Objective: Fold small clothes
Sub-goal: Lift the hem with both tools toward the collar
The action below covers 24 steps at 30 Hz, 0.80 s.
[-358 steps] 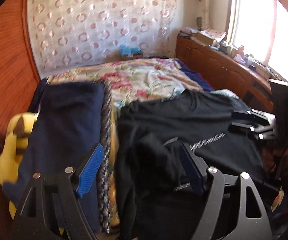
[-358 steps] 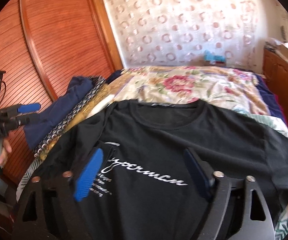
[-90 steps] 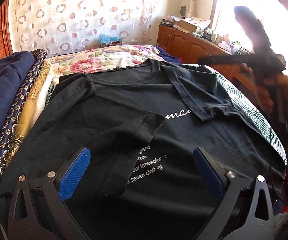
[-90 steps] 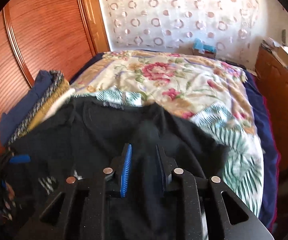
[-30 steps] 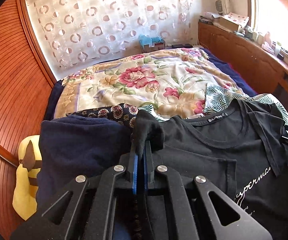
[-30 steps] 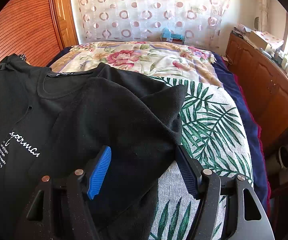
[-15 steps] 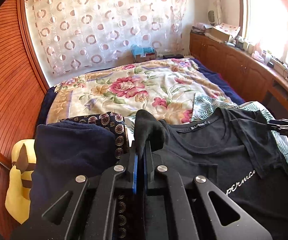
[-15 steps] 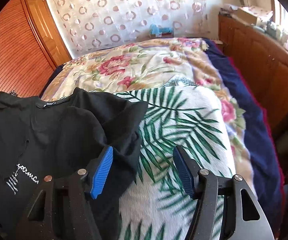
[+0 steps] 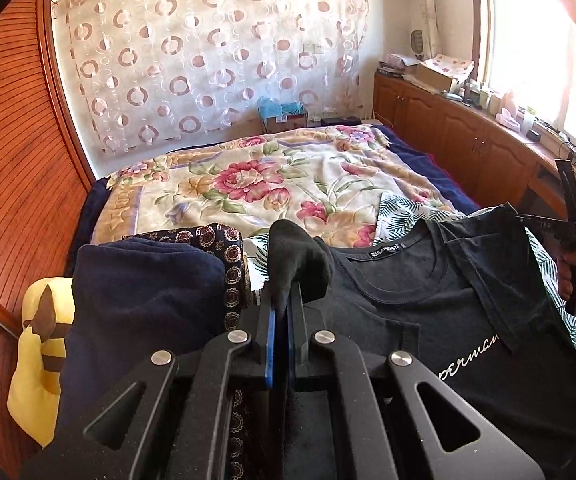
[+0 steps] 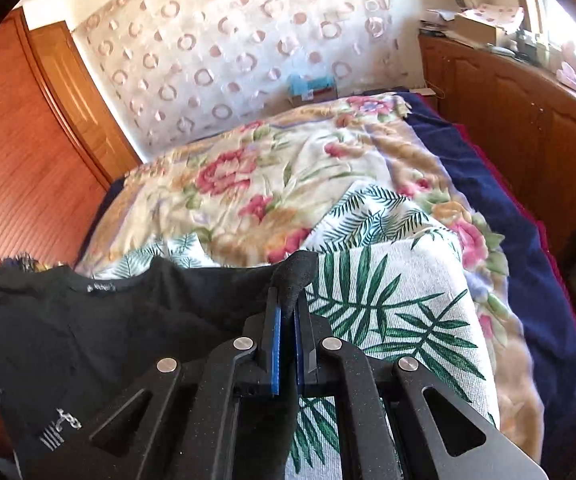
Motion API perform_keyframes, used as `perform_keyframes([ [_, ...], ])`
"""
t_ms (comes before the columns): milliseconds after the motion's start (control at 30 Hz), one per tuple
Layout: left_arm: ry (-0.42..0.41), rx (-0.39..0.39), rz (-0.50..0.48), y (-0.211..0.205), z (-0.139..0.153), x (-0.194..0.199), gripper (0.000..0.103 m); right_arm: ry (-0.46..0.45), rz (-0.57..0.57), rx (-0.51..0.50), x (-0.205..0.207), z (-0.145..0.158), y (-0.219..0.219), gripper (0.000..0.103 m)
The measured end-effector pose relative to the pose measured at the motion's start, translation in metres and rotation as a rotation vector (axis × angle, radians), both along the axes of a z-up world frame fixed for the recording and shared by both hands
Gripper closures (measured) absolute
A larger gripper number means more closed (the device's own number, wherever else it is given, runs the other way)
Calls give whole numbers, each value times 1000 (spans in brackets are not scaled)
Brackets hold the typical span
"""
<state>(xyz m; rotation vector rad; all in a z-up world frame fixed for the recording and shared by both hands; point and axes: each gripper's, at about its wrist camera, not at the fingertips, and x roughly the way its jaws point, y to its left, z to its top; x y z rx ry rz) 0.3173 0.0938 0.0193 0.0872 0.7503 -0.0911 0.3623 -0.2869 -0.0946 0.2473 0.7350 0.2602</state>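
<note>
L tongs + R tongs pinching black tee

One black T-shirt. Two grippers: left gripper and right gripper, each clamped on a bunch of the shirt's cloth. One yellow plush toy. One folded navy garment. One patterned dark cloth. One floral blanket. One palm-leaf sheet. One blue box.

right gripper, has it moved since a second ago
Yes. The right gripper has shifted right across the black shirt, from its middle to its edge by the palm-leaf cloth, and has just closed on that edge.
</note>
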Motion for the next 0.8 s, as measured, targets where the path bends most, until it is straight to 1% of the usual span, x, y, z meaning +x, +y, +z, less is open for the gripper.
perform_keyframes([
  [100,-3,-1,-5,-1,0,-1,98,5,0,-52,-5,-4,7,97],
  [133,-4,-2,-6,-2,1,-1,98,12,6,-65,-7,-6,9,90],
  [167,-5,-5,-7,-2,1,-1,98,19,21,-71,-8,-8,11,81],
  [200,-6,-7,-9,-3,1,-2,98,26,36,-75,-6,-7,14,73],
  [233,-8,-9,-10,-3,1,-2,98,32,45,-84,-7,-7,16,57],
  [267,-10,-13,-11,-4,1,-3,98,39,47,-98,-7,-9,17,48],
  [367,-14,-24,-12,-3,1,-5,98,98,39,-141,0,-17,13,47],
  [433,-14,-28,-13,-3,1,-8,98,89,39,-155,0,-18,15,47],
  [500,-15,-33,-15,-4,1,-11,98,98,45,-171,1,-16,21,47],
  [533,-16,-34,-17,-5,1,-13,98,103,65,-172,1,-16,26,58],
  [567,-19,-36,-19,-6,1,-15,98,107,96,-166,1,-15,31,86],
  [600,-23,-40,-19,-7,1,-17,98,116,121,-165,1,-16,36,95],
  [667,-38,-55,-25,-8,6,-26,98,95,145,-181,-3,-12,45,98],
  [767,-68,-77,-27,-8,15,-46,98,29,166,-152,-14,2,44,99],
  [800,-79,-83,-27,-8,19,-52,98,-4,171,-144,-23,11,45,99],
])
